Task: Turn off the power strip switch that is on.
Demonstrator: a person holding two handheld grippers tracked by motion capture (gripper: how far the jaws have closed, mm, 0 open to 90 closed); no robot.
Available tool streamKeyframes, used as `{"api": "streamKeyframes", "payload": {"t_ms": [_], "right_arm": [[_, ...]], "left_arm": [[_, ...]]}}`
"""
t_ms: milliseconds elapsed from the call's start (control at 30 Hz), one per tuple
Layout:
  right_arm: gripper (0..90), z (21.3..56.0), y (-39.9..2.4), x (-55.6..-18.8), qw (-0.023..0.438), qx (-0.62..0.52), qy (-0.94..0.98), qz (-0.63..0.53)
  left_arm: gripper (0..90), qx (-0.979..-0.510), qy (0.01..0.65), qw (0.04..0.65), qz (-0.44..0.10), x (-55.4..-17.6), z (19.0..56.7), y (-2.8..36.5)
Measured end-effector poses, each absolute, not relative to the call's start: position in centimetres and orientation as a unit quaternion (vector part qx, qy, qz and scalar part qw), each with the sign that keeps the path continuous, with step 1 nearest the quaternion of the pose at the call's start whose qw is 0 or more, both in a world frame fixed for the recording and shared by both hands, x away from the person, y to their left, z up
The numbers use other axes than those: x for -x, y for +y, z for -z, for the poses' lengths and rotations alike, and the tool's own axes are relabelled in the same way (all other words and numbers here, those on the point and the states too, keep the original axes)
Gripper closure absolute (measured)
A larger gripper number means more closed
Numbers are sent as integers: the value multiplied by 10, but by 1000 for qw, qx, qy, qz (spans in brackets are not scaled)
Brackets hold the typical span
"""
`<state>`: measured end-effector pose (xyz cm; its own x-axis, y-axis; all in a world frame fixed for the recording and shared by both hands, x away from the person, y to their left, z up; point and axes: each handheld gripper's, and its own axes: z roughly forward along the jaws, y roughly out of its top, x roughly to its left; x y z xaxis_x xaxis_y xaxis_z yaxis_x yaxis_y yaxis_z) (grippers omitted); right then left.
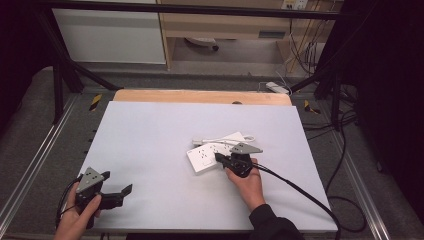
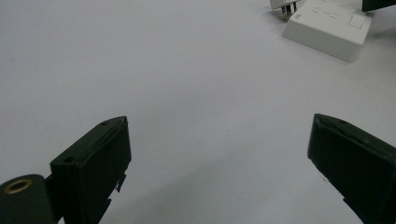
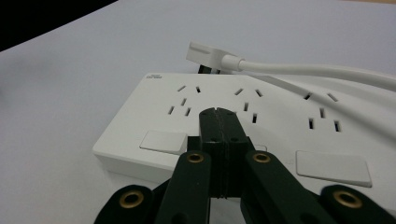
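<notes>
A white power strip lies near the middle of the white table mat, with its own white cable and plug lying just behind it. My right gripper is shut with nothing between its jaws. In the right gripper view its tips sit over the strip's top face, between two rocker switches; whether they touch it I cannot tell. The plug lies beyond. My left gripper stands open near the front left, well away from the strip, above bare mat.
The mat covers a wooden table whose bare edge shows at the back. A black cable trails from my right gripper off the front right. Black frame posts stand at the back corners. Another power strip lies on the floor behind.
</notes>
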<state>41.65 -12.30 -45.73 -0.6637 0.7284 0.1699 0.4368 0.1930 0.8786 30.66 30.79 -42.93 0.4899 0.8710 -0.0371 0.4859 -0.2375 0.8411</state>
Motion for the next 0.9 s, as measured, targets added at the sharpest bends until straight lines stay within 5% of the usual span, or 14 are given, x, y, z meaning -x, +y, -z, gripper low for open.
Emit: {"api": "streamKeyframes", "payload": {"t_ms": [900], "right_arm": [[900, 455, -123, -415, 150, -372, 768, -499]], "left_arm": [[61, -757, 448, 420, -225, -306, 430, 307]]}}
